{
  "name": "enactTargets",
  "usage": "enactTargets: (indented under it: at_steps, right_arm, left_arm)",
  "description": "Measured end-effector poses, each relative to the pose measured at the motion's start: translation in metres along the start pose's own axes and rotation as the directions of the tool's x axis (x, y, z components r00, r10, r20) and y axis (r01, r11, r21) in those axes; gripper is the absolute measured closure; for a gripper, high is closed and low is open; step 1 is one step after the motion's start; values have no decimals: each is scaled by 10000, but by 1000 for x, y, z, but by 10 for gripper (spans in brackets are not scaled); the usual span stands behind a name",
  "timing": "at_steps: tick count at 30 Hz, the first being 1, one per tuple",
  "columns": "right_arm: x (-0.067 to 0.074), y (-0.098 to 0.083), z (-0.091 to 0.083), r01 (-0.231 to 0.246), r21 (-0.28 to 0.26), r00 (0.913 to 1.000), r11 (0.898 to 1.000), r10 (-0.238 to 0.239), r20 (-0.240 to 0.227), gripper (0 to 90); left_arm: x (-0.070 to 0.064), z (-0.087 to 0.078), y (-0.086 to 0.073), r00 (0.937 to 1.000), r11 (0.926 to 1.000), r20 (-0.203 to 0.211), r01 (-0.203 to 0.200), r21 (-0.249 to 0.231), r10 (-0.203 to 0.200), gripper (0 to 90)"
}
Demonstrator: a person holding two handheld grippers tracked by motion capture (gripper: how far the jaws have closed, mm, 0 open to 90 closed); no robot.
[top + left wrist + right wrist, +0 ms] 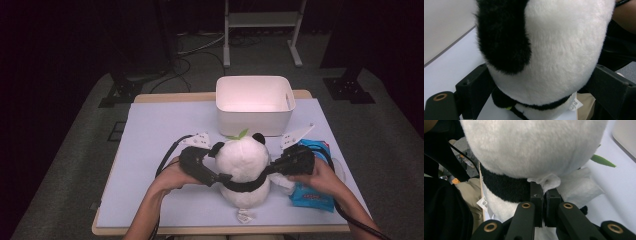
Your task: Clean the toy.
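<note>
Panda plush (243, 162) sits between wide left tongs (222, 177); right tongs (544, 195) pinch a white tissue (576, 185).

Setting: a worktop (150, 200) with a pale lavender surface and a light wooden edge stands on grey carpet (70, 165) in a dim room lit mainly over the worktop. Beyond the worktop's far edge, black cables (190, 55) trail across the carpet beside dark stand bases (120, 92), and a white metal frame (262, 30) rises farther back. The space behind that frame lies in near darkness.
</note>
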State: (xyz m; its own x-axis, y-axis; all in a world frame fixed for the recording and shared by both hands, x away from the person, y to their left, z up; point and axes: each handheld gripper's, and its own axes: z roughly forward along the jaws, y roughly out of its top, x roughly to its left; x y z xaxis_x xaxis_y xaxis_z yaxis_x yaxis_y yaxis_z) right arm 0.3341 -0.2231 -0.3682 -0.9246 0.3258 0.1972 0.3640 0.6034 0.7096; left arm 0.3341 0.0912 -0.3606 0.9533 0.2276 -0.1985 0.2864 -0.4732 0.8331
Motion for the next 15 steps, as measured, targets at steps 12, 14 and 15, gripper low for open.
enactTargets:
  at_steps: [12,14,15]
  right_arm:
    - [-2,6,2,-91,-339,9998,9994,84,-206,870]
    - [-1,9,1,-48,-354,9998,9994,41,-217,870]
    - [-1,10,0,9,-379,9998,9993,-16,-193,870]
  left_arm:
    - [-2,-17,10,9970,9977,-372,-673,0,672,335]
    - [-2,-20,9,9967,9975,-412,-706,-18,704,336]
    - [-2,-21,9,9967,9976,-413,-699,-31,697,336]
